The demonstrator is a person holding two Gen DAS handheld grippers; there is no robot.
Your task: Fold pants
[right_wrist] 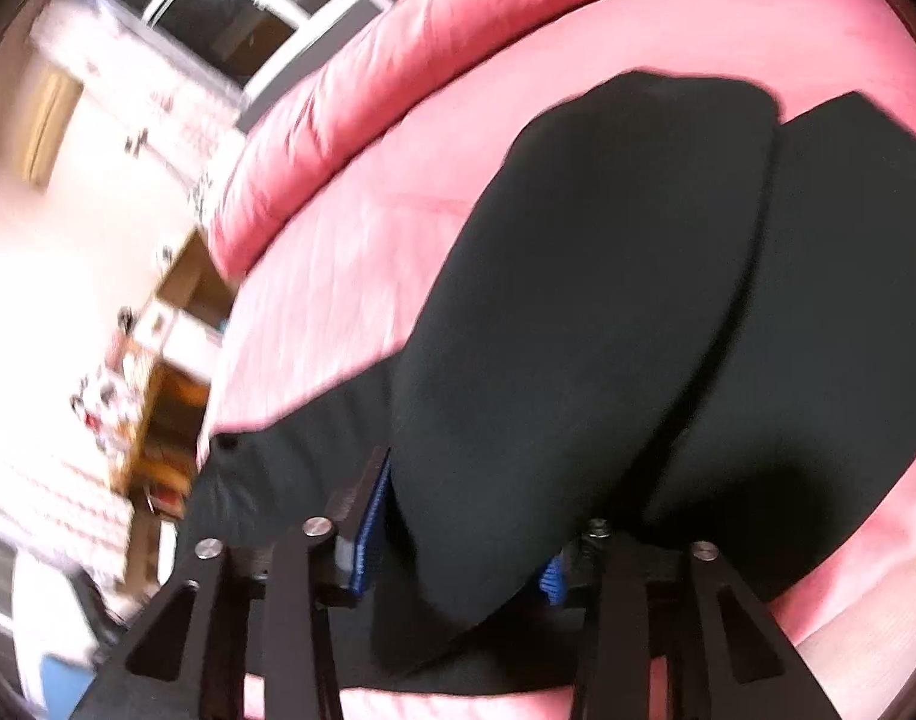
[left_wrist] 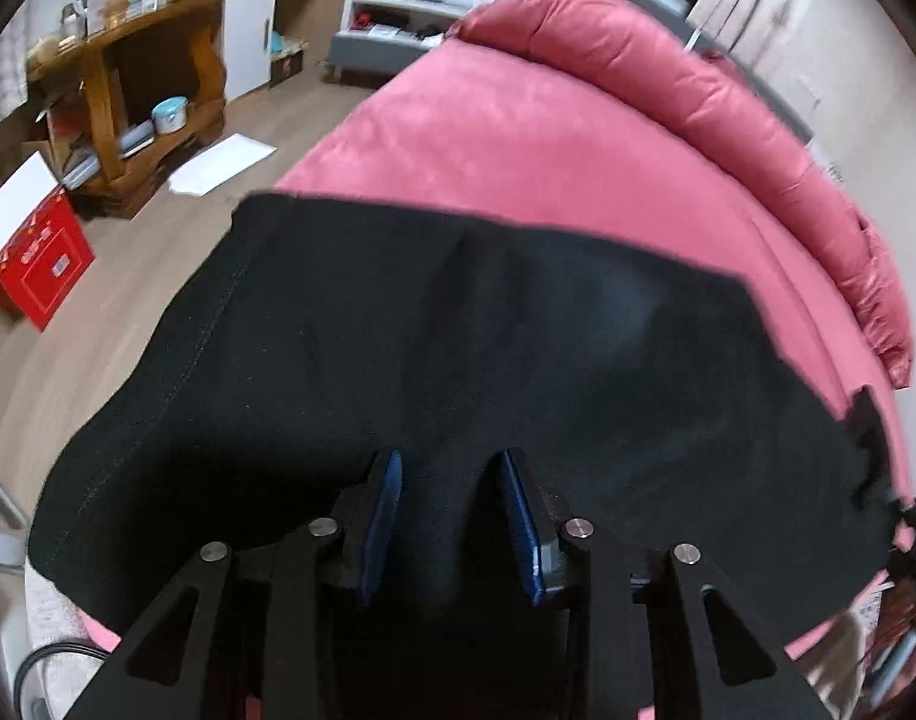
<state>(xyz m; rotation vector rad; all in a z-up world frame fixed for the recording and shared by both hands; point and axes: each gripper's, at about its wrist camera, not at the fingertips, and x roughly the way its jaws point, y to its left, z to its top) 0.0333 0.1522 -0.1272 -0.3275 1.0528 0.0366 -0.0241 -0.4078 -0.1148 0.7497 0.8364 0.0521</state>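
Note:
Black pants [left_wrist: 458, 330] lie spread over a pink bed [left_wrist: 518, 138]. My left gripper [left_wrist: 452, 462] has its blue-padded jaws apart with a ridge of the black cloth bunched between them. In the right wrist view the pants [right_wrist: 608, 270] show as two dark legs side by side with a seam between. My right gripper [right_wrist: 476, 516] also has black cloth filling the gap between its blue pads; the right pad is mostly hidden by cloth. Both views are blurred.
A pink rolled duvet [left_wrist: 668, 78] runs along the far edge of the bed. A wooden shelf unit [left_wrist: 146, 90], a red box [left_wrist: 38, 258] and white paper [left_wrist: 224, 165] are on the floor at left. A window [right_wrist: 242, 12] is beyond the bed.

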